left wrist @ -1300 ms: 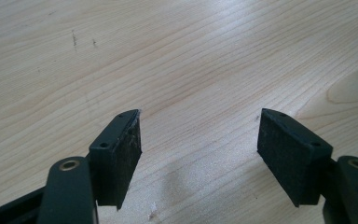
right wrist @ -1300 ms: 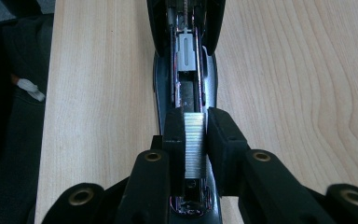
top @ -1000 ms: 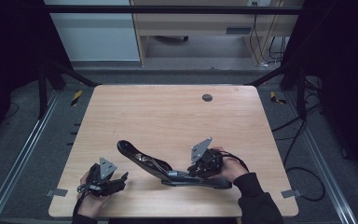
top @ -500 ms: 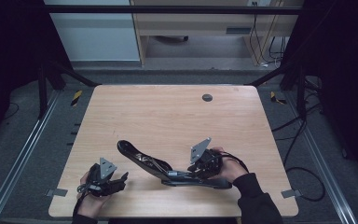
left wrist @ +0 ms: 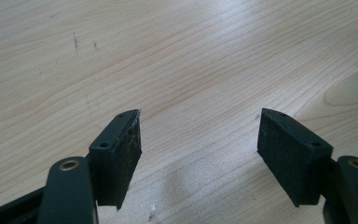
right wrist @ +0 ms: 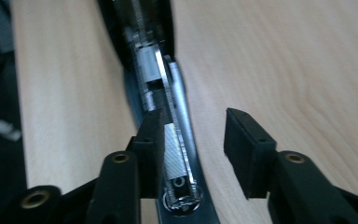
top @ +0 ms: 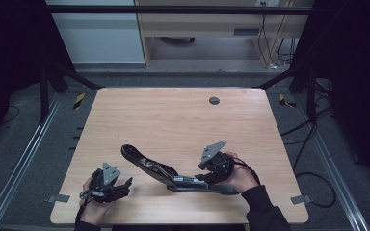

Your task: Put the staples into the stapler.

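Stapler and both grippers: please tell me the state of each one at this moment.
Stapler: lying on the table, swung open, its top arm raised toward the left, metal staple channel exposed.
Right gripper: open over the stapler's base; its jaws have just been opening, metal channel between them, against the left pad, the other pad clear.
Left gripper: open, nothing between the jaws, only bare table beneath.
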### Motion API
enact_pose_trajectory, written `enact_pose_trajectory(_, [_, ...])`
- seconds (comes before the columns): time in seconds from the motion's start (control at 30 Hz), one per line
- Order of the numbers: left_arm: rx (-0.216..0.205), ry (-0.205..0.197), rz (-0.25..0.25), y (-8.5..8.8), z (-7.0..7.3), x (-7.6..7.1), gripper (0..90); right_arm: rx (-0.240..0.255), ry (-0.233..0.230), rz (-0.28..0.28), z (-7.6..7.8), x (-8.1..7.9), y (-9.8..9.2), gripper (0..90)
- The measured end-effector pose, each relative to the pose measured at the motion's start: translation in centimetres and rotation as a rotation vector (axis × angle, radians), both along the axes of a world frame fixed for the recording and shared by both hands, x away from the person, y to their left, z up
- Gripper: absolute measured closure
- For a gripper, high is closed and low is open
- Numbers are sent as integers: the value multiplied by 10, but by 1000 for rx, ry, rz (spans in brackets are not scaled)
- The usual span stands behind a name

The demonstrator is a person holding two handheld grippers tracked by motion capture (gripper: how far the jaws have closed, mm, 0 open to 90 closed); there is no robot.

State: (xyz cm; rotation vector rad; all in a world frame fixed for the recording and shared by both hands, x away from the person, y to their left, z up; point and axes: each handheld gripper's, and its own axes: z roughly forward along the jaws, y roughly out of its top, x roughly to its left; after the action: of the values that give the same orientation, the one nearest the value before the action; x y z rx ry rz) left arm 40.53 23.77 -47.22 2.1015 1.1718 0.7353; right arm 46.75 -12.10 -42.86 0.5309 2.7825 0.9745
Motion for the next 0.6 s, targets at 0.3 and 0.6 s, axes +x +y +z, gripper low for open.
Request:
enact_pose_trajectory(0.3, [-13, -28, -5, 0, 4, -4, 296, 118, -113, -274, 8, -11, -25, 445])
enact_pose_trajectory(0.6, [-47, -59, -16, 0, 8, -9, 295, 175, -143, -422, 2, -22, -49, 440])
